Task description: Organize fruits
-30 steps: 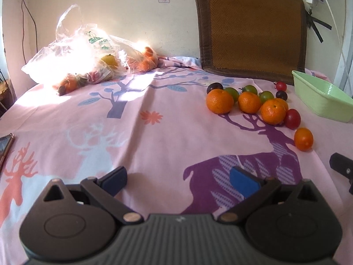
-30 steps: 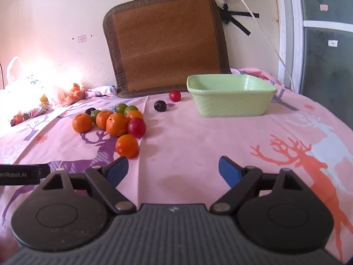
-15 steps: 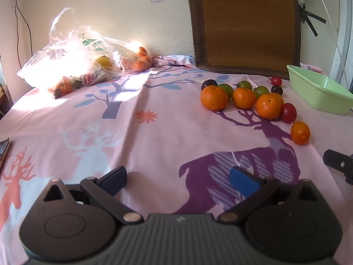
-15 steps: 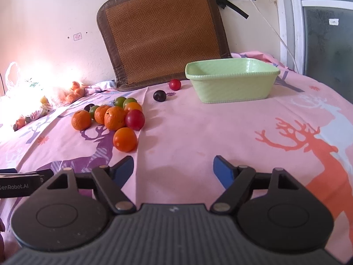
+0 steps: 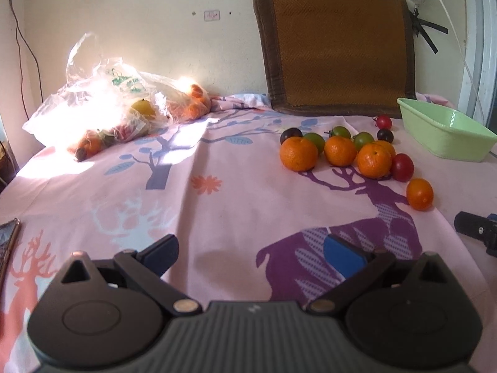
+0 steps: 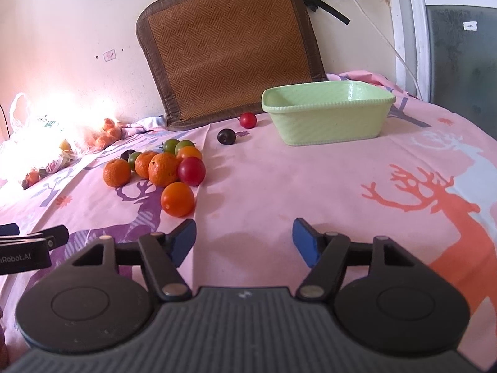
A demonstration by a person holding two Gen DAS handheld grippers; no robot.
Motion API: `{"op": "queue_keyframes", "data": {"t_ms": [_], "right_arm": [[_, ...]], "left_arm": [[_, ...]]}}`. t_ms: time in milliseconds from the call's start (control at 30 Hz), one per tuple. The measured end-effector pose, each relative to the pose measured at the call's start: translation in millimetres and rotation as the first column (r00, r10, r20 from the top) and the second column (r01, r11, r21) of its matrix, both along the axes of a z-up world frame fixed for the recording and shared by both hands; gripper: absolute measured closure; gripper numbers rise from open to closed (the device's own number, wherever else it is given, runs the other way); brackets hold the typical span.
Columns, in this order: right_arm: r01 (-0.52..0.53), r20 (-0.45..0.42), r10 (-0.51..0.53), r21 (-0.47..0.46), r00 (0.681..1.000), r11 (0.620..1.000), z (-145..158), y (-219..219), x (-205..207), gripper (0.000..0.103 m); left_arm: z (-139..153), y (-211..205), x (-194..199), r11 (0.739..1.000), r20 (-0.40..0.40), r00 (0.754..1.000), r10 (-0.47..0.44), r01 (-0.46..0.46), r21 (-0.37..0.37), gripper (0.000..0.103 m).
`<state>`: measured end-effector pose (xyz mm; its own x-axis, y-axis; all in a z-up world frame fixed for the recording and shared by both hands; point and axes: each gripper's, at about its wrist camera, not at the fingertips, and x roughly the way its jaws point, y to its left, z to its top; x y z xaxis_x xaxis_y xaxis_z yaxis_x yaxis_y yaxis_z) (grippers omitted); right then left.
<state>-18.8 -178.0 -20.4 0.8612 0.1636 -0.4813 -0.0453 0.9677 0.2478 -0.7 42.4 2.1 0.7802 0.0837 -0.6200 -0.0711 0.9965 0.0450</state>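
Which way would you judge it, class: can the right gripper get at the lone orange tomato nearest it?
Probably yes: the right gripper is open and empty, and only bare cloth lies between it and the orange tomato.

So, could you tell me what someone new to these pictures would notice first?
Most likely the cluster of fruit lying loose on the pink deer-print cloth, ahead and to the left of the open right gripper. Next, the empty pale green basin standing farther back on the right. In the left wrist view, a sunlit plastic bag of more fruit glares at the far left by the wall.
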Motion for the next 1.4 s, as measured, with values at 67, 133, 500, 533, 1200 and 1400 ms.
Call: {"op": "queue_keyframes", "data": {"t_ms": [67, 133, 500, 533, 1200, 1400], "right_arm": [[-0.002, 0.000, 0.002, 0.000, 1.000, 1.000, 0.1, -0.1, 0.0, 0.035], [-0.002, 0.000, 0.002, 0.001, 1.000, 1.000, 0.1, -0.2, -0.4, 0.035], [-0.002, 0.000, 0.002, 0.000, 1.000, 1.000, 0.1, 0.0, -0.6, 0.035], [-0.002, 0.000, 0.002, 0.000, 1.000, 1.000, 0.1, 0.1, -0.6, 0.035], [-0.007, 0.005, 0.007, -0.009, 1.000, 1.000, 1.5, 0.7, -1.3, 0.036], [0.020, 0.067, -0.018, -0.019, 0.998, 1.000, 16.3, -16.1, 1.2, 0.040]], "left_arm": [[-3.3, 3.8, 3.6, 1.000, -0.029, 1.000, 0.011, -0.012, -0.019, 0.000], [-5.1, 6.8, 4.1, 0.999, -0.038, 0.999, 0.015, -0.017, -0.034, 0.000], [-5.9, 6.0, 4.3, 1.000, -0.041, 0.999, 0.017, -0.018, -0.022, 0.000], [-5.8, 6.5, 4.4, 1.000, -0.042, 0.999, 0.016, -0.017, -0.024, 0.000], [-5.7, 2.9, 6.8, 1.000, -0.047, 0.999, 0.000, -0.001, -0.024, 0.000], [1.7, -10.3, 11.5, 0.998, -0.016, 0.998, -0.060, 0.060, -0.003, 0.000]]}}
